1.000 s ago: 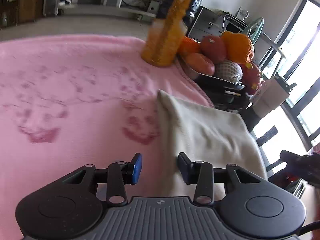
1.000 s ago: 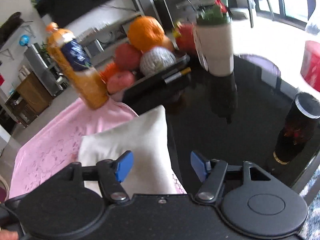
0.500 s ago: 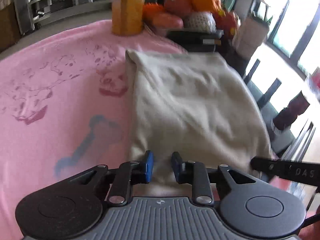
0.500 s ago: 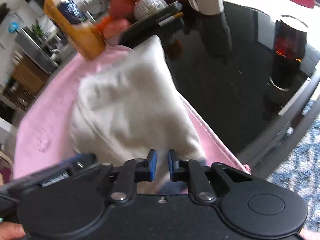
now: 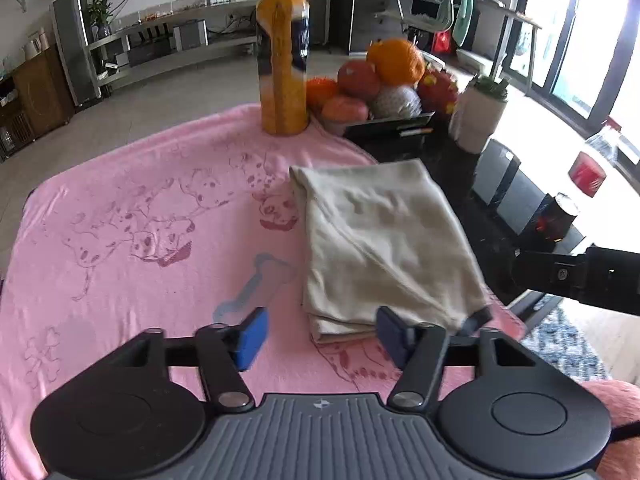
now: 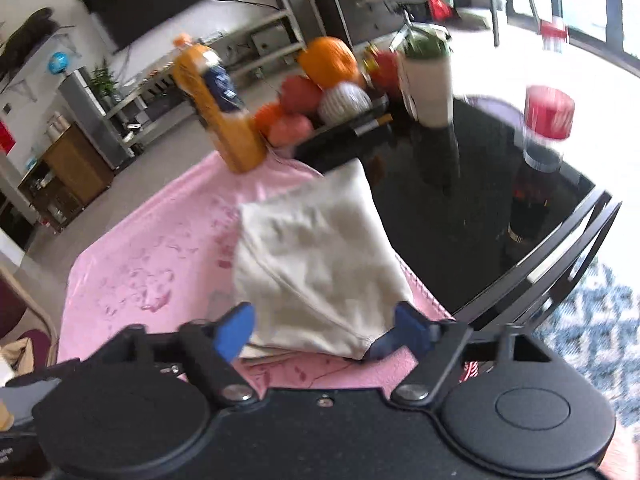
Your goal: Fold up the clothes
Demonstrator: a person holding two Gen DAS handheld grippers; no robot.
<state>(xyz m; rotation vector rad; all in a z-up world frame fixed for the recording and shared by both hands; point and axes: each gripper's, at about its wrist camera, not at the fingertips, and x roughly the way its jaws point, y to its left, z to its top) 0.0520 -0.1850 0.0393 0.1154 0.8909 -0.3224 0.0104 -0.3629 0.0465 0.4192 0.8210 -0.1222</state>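
Lying in a neat rectangle on the pink blanket, the cream folded garment looks like a fold already completed: its layered edges stack at the near end, and nothing hangs loose. It sits at the blanket's right side, one far corner reaching onto the dark glass table, just in front of the black fruit tray and the orange juice bottle.

Both tools have let go. The left gripper has just been opening and now stands with its blue pads apart above the garment's near edge, nothing pinched between them. The right gripper has likewise just been spreading, jaws wide on either side of the near edge (the cloth shows in the gap, but neither pad presses on it).

By my reading this piece is finished. What remains would be another garment, though none is plainly visible; only a scrap of tan fabric shows at the right view's edge, too little to identify.
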